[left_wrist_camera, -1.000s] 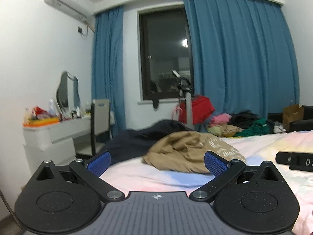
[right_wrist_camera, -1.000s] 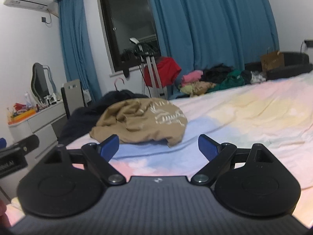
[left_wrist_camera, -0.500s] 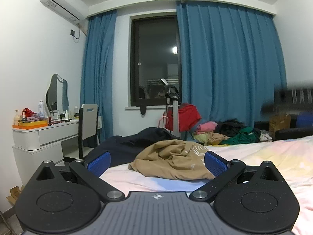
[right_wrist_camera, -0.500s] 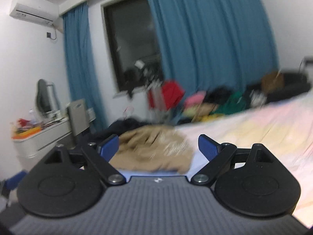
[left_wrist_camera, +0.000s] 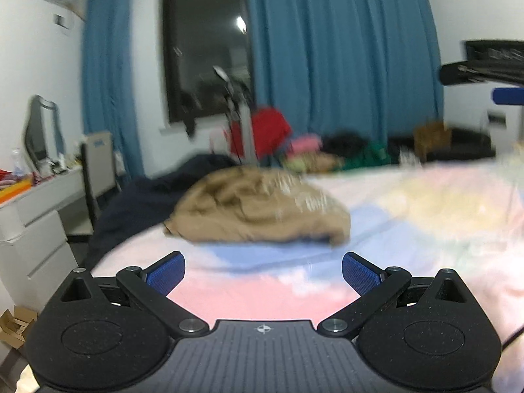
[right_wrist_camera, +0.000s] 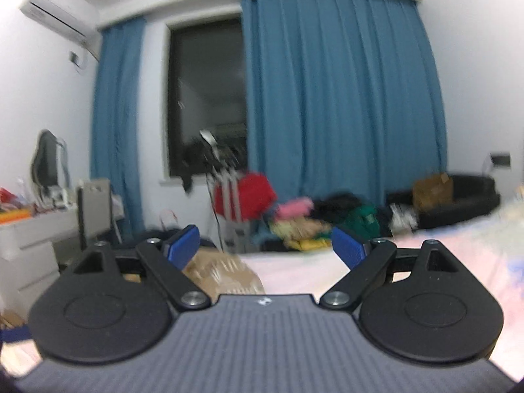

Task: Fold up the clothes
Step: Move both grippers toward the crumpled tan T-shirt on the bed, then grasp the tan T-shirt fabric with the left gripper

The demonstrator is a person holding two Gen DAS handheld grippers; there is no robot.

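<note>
While jaws gape — tan garment (left_wrist_camera: 258,208) crumpled on bed (left_wrist_camera: 425,216).

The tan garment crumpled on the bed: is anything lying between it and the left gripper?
No. In the left wrist view, only bare pastel bedsheet stretches between the open left gripper and the tan garment; nothing else lies there.

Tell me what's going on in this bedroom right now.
A person holds a two-finger gripper in each hand over a bed with a pastel sheet, set to fold clothes. Nothing is gripped: the left gripper and the right gripper are both open and empty. A crumpled tan garment lies unfolded on the bed ahead of the left gripper, with a dark garment beside it. More clothes are piled below the blue curtains. Folding has not begun.
</note>
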